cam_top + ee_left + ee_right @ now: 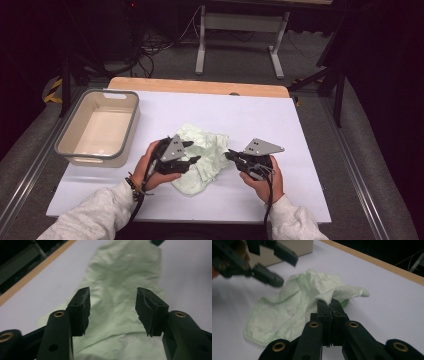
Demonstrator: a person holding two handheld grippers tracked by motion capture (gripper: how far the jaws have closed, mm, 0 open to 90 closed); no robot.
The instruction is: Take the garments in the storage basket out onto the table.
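Pinching: your right gripper point(329, 305) has its two black jaws pressed together on a fold of the crumpled pale green cloth point(294, 310), lifting that fold a little off the white table top point(387, 297).
Left gripper: your left gripper point(112, 307) stands with its jaws apart, nothing between the pads; the pale green cloth lies flat on the white table top just under and ahead of them.
Left gripper from above: in the high view it point(191, 153) sits over the cloth's near-left part, jaws pointing toward your right gripper point(231, 155).
Cloth: the cloth point(202, 157) lies between your two grippers, bunched and wrinkled, its right edge drawn up toward the right jaws.
Seen from the right gripper: your left gripper point(274, 267) hovers beyond the cloth's far side, spread, blurred.
Tub: a beige rectangular plastic tub with a grey rim point(67, 142) stands on the table point(300, 200), well apart from your left gripper on its outer side.
Hands: your left hand point(150, 167) and right hand point(265, 182) grip the tool bodies, grey sleeves behind them.
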